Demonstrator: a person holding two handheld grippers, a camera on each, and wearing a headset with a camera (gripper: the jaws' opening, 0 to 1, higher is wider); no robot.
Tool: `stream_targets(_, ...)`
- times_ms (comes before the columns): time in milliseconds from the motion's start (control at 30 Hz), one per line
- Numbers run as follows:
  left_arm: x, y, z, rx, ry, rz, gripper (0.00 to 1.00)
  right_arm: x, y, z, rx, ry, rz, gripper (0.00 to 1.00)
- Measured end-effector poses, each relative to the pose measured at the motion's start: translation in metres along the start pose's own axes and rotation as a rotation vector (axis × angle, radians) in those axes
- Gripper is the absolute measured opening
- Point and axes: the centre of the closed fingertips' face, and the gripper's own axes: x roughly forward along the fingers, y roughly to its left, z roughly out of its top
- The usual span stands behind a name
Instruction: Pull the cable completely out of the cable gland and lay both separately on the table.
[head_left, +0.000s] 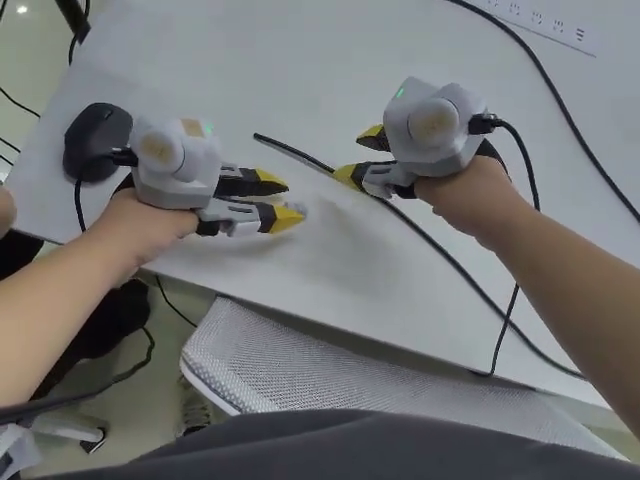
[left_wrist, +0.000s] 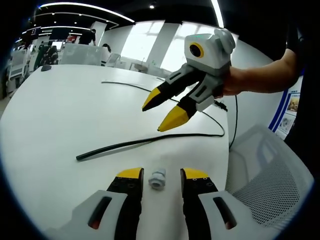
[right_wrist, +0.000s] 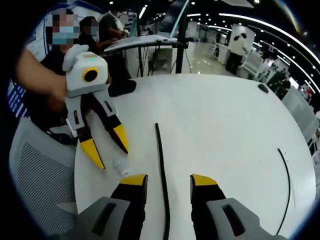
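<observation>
The small white cable gland lies on the white table, free of the cable, between the tips of my open left gripper. The black cable lies separately on the table, stretched out in front of that gripper. In the right gripper view the cable runs between the jaws of my open right gripper, which do not pinch it. There the gland sits beside the left gripper. In the head view the left gripper and right gripper face each other across the cable.
A black mouse-like device sits at the table's far left. A mesh chair stands below the near table edge. More black cables cross the right side, near a white power strip at the back.
</observation>
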Motion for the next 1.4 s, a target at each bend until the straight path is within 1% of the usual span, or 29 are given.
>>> stream_targets(67, 0.0, -0.004, 0.001, 0.0, 0.003, 0.0, 0.31, -0.009, 0.0, -0.001, 0.018, -0.021, -0.001, 0.34)
stream_targets(133, -0.001, -0.007, 0.003, -0.003, 0.006, 0.005, 0.32, -0.015, -0.003, -0.007, 0.039, -0.038, -0.006, 0.37)
stream_targets(267, -0.003, -0.013, 0.007, -0.012, 0.006, 0.013, 0.35, -0.04, -0.003, -0.009, 0.084, -0.086, -0.008, 0.41)
stream_targets(300, -0.005, -0.016, 0.011, -0.011, 0.001, 0.015, 0.36, -0.045, -0.002, -0.011, 0.088, -0.091, -0.011, 0.43)
stream_targets(333, -0.006, -0.018, 0.013, -0.011, -0.005, 0.015, 0.35, -0.053, -0.002, -0.012, 0.101, -0.108, -0.015, 0.43)
stream_targets(367, -0.007, -0.02, 0.016, -0.016, -0.009, 0.018, 0.36, -0.055, -0.002, -0.012, 0.107, -0.116, -0.016, 0.44)
stream_targets(467, -0.01, -0.025, 0.021, -0.022, -0.018, 0.026, 0.38, -0.076, 0.001, -0.012, 0.182, -0.189, -0.015, 0.47)
stream_targets(567, -0.013, -0.032, 0.028, -0.02, -0.021, 0.034, 0.4, -0.092, 0.003, -0.018, 0.217, -0.212, -0.015, 0.49)
stream_targets(633, -0.015, -0.037, 0.032, -0.012, -0.023, 0.041, 0.42, -0.103, 0.006, -0.019, 0.244, -0.245, -0.014, 0.51)
stream_targets(733, -0.02, -0.044, 0.038, -0.008, -0.029, 0.05, 0.45, -0.119, 0.009, -0.025, 0.256, -0.263, -0.026, 0.53)
stream_targets(767, -0.021, -0.045, 0.039, -0.009, -0.031, 0.051, 0.46, -0.125, 0.01, -0.027, 0.266, -0.275, -0.029, 0.54)
stream_targets(833, -0.024, -0.051, 0.043, -0.009, -0.035, 0.056, 0.49, -0.135, 0.014, -0.031, 0.28, -0.293, -0.034, 0.56)
stream_targets(933, -0.027, -0.058, 0.047, -0.013, -0.035, 0.06, 0.55, -0.147, 0.02, -0.039, 0.292, -0.305, -0.044, 0.57)
stream_targets(1033, -0.031, -0.064, 0.051, -0.009, -0.034, 0.066, 0.58, -0.156, 0.023, -0.049, 0.308, -0.317, -0.052, 0.6)
stream_targets(1167, -0.036, -0.071, 0.055, -0.011, -0.035, 0.073, 0.63, -0.167, 0.031, -0.064, 0.334, -0.329, -0.06, 0.64)
stream_targets(1267, -0.037, -0.075, 0.054, -0.009, -0.03, 0.076, 0.66, -0.173, 0.037, -0.072, 0.358, -0.34, -0.06, 0.67)
stream_targets(1400, -0.039, -0.081, 0.056, 0.0, -0.028, 0.079, 0.68, -0.181, 0.045, -0.085, 0.385, -0.359, -0.074, 0.72)
